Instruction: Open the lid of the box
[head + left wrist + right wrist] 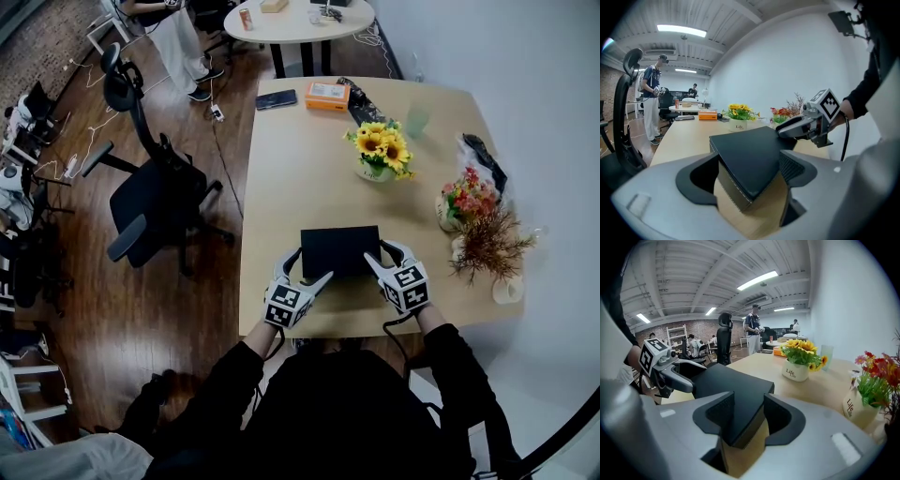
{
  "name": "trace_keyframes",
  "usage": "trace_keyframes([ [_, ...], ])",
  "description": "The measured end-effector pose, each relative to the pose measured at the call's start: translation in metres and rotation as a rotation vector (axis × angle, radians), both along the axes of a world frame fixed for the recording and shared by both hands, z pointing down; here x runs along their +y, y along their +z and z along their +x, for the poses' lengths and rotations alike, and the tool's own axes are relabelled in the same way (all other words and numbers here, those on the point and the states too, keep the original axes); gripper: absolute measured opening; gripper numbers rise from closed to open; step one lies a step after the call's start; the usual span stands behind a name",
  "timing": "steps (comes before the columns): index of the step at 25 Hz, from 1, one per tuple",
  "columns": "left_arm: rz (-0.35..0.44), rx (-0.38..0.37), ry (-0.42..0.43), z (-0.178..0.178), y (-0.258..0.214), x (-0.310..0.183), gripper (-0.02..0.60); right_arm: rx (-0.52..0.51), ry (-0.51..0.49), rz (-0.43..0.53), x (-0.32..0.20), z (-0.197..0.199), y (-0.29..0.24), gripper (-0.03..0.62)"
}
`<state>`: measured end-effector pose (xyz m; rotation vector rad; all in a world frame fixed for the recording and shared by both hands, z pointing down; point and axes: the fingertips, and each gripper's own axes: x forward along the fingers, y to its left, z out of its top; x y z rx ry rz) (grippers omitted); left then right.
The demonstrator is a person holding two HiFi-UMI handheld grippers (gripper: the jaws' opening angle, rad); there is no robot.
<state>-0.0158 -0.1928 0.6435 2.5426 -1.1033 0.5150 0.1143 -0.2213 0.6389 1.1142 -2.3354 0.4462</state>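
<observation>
A flat black box lies near the table's front edge, its lid down. My left gripper straddles the box's near left corner, and my right gripper straddles the near right corner. In the left gripper view the black box fills the span of the left gripper, with both pads against the lid's edges. The right gripper view shows the black box wedged the same way inside the right gripper. Each view also catches the opposite gripper at the far corner.
A sunflower pot stands behind the box, and a red flower pot and dried twigs sit at the right. An orange box and a phone lie at the far end. An office chair stands left of the table.
</observation>
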Motion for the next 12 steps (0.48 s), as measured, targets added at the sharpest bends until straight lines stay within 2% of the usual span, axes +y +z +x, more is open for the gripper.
trace_keyframes([
  [4, 0.082, -0.041, 0.013, -0.001, -0.003, -0.003, 0.391, -0.007, 0.011, 0.009, -0.002, 0.000, -0.004, 0.192],
  [9, 0.178, -0.099, 0.014, 0.001, -0.016, -0.003, 0.388, 0.030, -0.013, 0.103, -0.001, 0.001, -0.019, 0.201],
  [12, 0.343, -0.239, 0.036, 0.000, -0.023, 0.000, 0.387, 0.123, -0.060, 0.233, 0.009, 0.005, -0.033, 0.179],
])
